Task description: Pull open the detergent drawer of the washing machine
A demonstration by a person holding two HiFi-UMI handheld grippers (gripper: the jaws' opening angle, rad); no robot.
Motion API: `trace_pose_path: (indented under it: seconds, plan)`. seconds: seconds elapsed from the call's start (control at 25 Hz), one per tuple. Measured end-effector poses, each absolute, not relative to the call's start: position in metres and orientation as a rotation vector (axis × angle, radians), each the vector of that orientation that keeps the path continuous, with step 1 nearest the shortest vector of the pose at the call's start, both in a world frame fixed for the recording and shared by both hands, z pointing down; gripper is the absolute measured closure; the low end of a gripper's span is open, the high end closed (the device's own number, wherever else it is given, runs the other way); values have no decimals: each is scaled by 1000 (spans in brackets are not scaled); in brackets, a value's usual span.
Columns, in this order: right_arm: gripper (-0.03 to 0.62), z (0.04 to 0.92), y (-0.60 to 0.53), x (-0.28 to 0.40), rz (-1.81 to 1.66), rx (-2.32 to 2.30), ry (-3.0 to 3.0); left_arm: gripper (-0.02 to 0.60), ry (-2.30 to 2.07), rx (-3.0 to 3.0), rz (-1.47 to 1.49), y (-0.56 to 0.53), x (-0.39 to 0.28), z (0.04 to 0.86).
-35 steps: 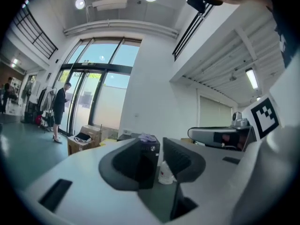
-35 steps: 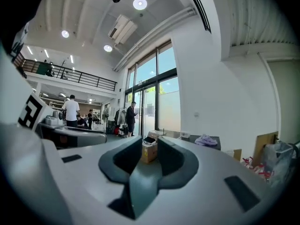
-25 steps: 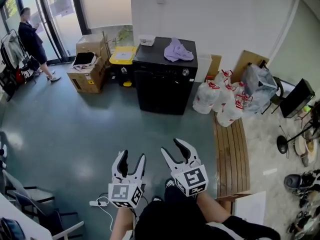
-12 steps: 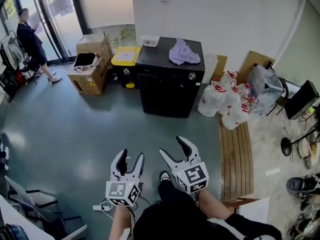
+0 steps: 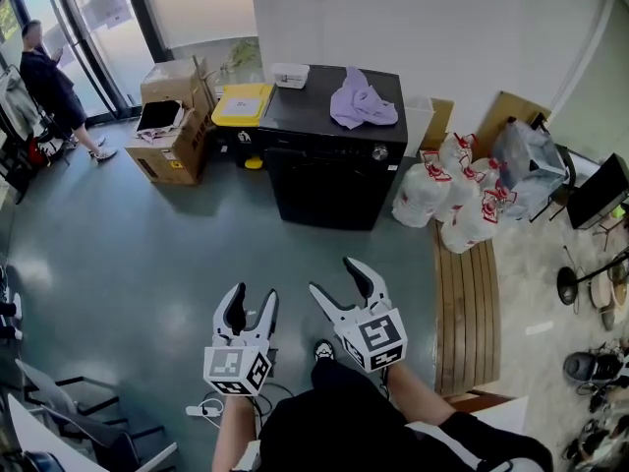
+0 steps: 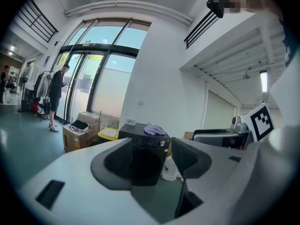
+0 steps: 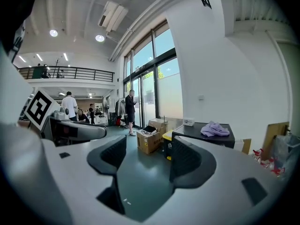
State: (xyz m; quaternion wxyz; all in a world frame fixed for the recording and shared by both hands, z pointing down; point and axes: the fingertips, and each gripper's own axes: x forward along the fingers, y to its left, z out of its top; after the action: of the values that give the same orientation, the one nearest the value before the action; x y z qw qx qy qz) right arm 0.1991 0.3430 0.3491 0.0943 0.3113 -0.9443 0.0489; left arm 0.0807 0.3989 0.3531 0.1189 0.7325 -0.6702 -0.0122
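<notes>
A black washing machine (image 5: 329,170) stands against the white wall, a good way ahead of both grippers. A control strip with a silver knob (image 5: 379,151) runs along its front top; the detergent drawer cannot be made out at this distance. A lilac cloth (image 5: 362,98) lies on its lid. My left gripper (image 5: 252,299) is open and empty, and the machine (image 6: 145,153) shows between its jaws. My right gripper (image 5: 337,279) is open; its jaws have just been opening wider, with nothing between them. In the right gripper view the machine (image 7: 206,136) shows to the right of the jaws.
Cardboard boxes (image 5: 167,121) and a yellow-lidded bin (image 5: 241,106) stand left of the machine. White bags (image 5: 442,200) and a wooden bench (image 5: 464,293) are on its right. A person (image 5: 49,82) stands by the glass doors. A power strip (image 5: 201,409) lies near my feet.
Both grippers have come forward across the floor towards the washing machine, which now looks a little nearer. The right jaws stand wider apart than before.
</notes>
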Motion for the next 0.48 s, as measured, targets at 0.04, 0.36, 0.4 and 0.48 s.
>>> trace_pose_path:
  seconds: [0.04,0.36,0.4,0.48]
  plan:
    - [278,351,334,199,152,924,-2800,325,-1956,2140,-31,390,81,354]
    - [278,367,264,206,222,938,-2797,325,-1933,2120,10,323,86,367]
    - [278,370,256,206,232,944,-2794,325,-1928,2117,18,316,86,370]
    - [278,374,243,207,246,959,-2791,325,-1916,2113,29,303,84,374]
